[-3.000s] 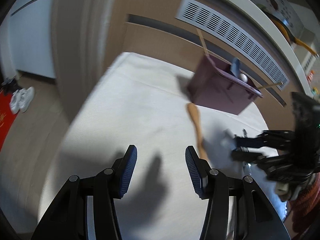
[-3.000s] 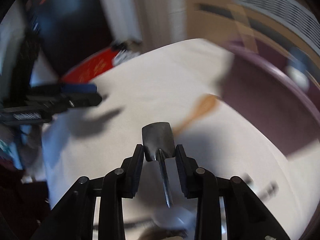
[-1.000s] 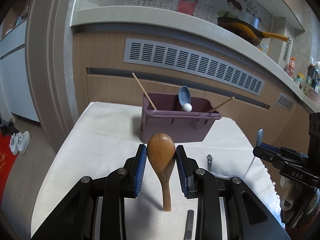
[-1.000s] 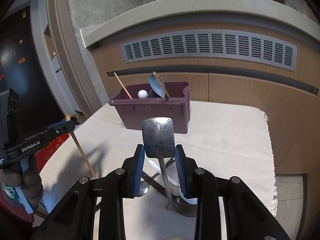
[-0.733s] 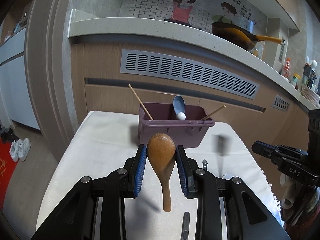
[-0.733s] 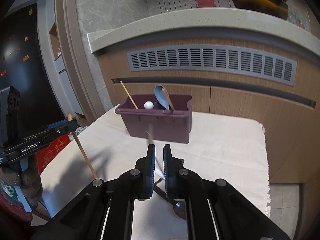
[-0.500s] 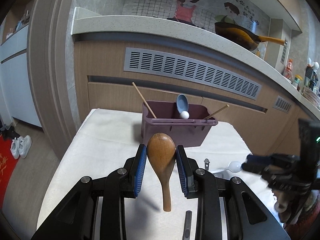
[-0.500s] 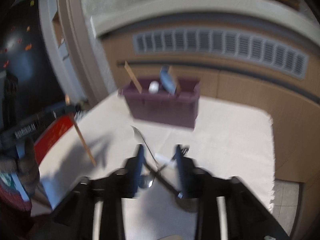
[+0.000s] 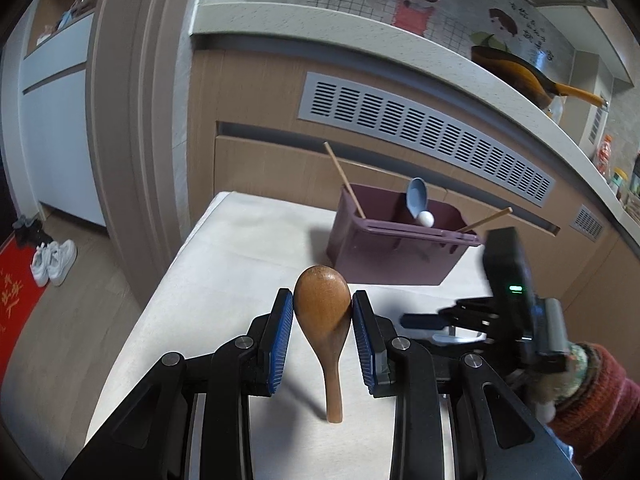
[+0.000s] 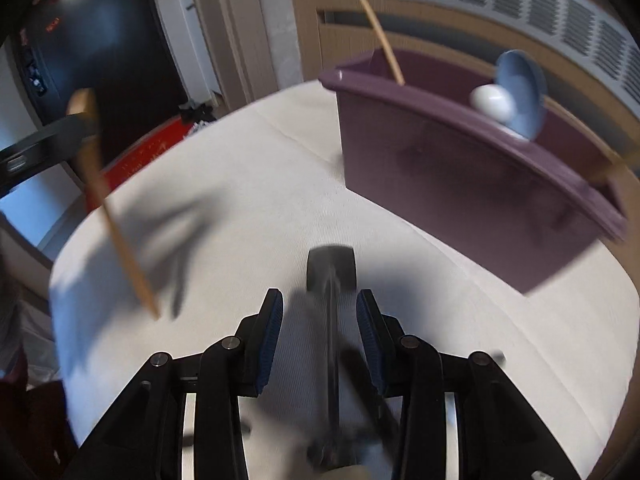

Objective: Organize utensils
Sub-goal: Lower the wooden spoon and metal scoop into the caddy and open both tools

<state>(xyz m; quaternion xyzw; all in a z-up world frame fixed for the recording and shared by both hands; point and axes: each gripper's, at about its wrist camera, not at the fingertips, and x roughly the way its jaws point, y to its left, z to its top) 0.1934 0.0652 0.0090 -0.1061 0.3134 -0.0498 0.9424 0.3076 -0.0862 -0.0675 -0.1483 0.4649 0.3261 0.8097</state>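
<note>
The left gripper clamps a wooden spoon by its bowl, handle hanging down above the white tablecloth. The right gripper stands open astride a blurred metal spatula, its pads clear of the blade. Behind them, a purple bin holds a blue spoon and chopsticks.

Kitchen corner with wood-panelled counter.
A grey vent ran across the panelling; white shoes lay lower left.

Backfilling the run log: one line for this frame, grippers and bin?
left gripper: shut on wooden spoon | right gripper: open, metal utensil between pads | bin: holds blue spoon, sticks
</note>
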